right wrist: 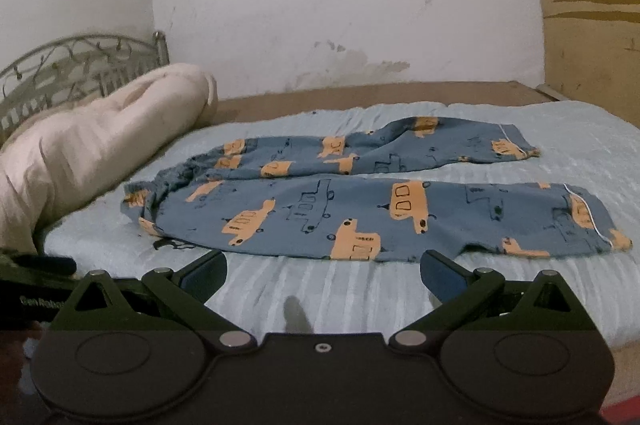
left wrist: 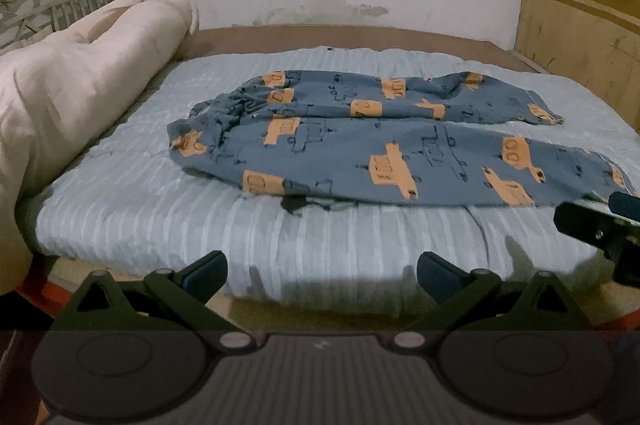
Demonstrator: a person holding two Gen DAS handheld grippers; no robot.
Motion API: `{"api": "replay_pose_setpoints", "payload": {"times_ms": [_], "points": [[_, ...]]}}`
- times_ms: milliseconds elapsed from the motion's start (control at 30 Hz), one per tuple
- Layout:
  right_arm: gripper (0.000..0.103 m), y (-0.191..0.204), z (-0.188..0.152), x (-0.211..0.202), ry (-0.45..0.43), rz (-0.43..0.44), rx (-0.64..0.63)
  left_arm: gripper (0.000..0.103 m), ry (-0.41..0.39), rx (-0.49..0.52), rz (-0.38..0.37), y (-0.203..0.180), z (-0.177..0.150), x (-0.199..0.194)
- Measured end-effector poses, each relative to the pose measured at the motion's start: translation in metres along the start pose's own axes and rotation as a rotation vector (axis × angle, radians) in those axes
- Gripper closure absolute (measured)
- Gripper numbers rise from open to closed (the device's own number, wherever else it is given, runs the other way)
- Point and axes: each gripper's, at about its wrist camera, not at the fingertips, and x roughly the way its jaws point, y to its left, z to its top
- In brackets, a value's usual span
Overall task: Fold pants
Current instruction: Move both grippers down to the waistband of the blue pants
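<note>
Left tool (left wrist: 322, 275) sits level at the near edge of the bed (left wrist: 120, 209), fingers spread wide, nothing between them; both blue pads (left wrist: 438, 273) hang over the near hem of the pale blue striped cover. Right tool (right wrist: 322, 275) same pose: level, pointing toward the far wall, fingers wide apart and empty, hovering just short of the pants (right wrist: 360, 221).

Pants lie unfolded across the middle of the bed, blue with orange vehicle print. Waistband bunched at the left, both legs running out to the right. Near leg flat and straight; far leg lies beside it, slightly rumpled, cuffs with white piping at the right end. Neither tool touches the cloth.

In the left wrist view the right tool shows at the right edge, close to the near leg's cuff. In the right wrist view the left tool shows at the left edge.

Rolled cream quilt (left wrist: 80, 65) lies along the bed's left side, against a metal headboard (right wrist: 80, 65).
</note>
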Motion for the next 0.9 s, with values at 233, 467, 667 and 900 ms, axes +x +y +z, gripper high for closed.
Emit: {"api": "replay_pose_setpoints", "payload": {"times_ms": [233,467,667,900], "points": [[0.001,-0.012,0.024,0.029,0.020,-0.012,-0.018,0.000,-0.036,0.022,0.038,0.007,0.045,0.023],[0.001,-0.023,0.049,0.059,0.005,-0.027,-0.021,0.000,-0.055,0.036,0.061,0.020,0.086,0.044],[0.001,-0.028,0.064,0.083,-0.008,-0.024,-0.027,0.000,-0.092,0.135,0.099,0.021,0.119,0.066],[0.001,-0.042,0.082,0.105,-0.132,0.076,-0.047,0.000,-0.085,0.262,0.141,0.029,0.159,0.111]]}}
